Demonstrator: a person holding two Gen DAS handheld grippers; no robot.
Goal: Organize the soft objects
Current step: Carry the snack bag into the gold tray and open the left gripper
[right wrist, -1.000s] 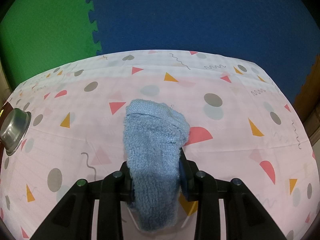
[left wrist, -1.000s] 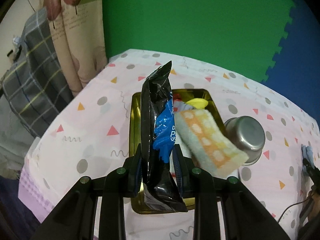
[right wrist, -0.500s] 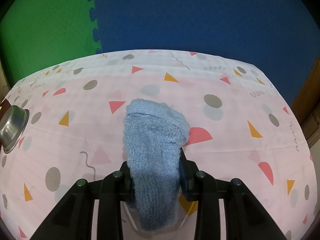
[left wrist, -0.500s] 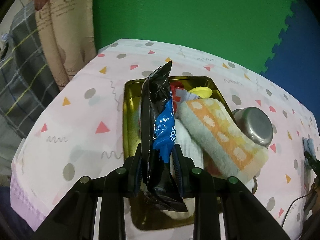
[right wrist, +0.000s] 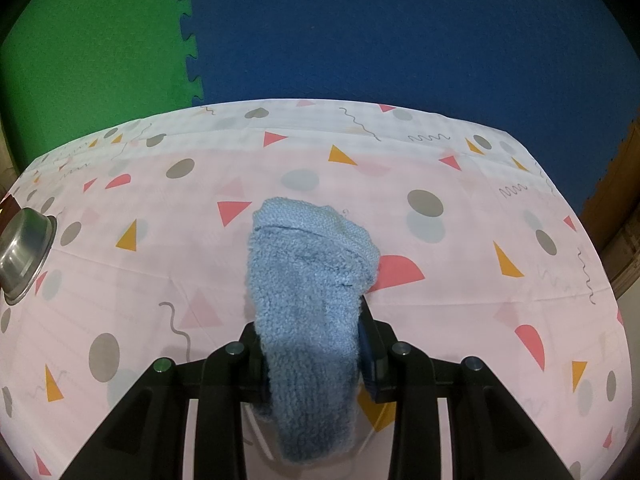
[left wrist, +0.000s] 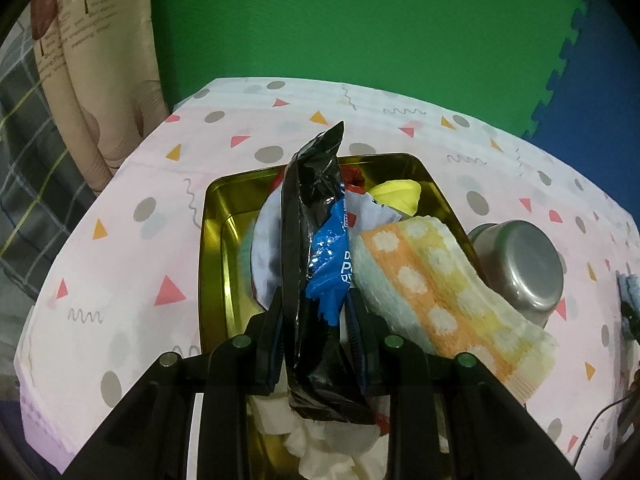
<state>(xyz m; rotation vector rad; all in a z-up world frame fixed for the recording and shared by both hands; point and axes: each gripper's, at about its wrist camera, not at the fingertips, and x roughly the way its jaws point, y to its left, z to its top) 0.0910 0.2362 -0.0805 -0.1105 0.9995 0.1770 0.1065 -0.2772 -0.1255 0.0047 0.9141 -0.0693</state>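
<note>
In the left wrist view my left gripper (left wrist: 314, 312) is shut on a black and blue snack packet (left wrist: 316, 240), held upright over the gold metal tray (left wrist: 216, 240). The tray holds an orange, yellow and pale green dotted towel (left wrist: 436, 292), a yellow item (left wrist: 396, 196), a white and grey cloth (left wrist: 268, 252) and white crumpled material (left wrist: 328, 448) at its near end. In the right wrist view my right gripper (right wrist: 312, 332) is shut on a fluffy light blue sock (right wrist: 308, 292), which hangs over the patterned tablecloth (right wrist: 480, 264).
A steel bowl (left wrist: 520, 268) lies upside down right of the tray; its rim shows as the steel bowl (right wrist: 20, 256) at the left edge of the right wrist view. Green and blue foam mats (right wrist: 360, 32) stand behind the table. A curtain (left wrist: 92, 80) hangs at the left.
The left gripper has come forward and down over the tray with the packet, so the tray and towel look larger and nearer. The right gripper and sock have stayed still.
</note>
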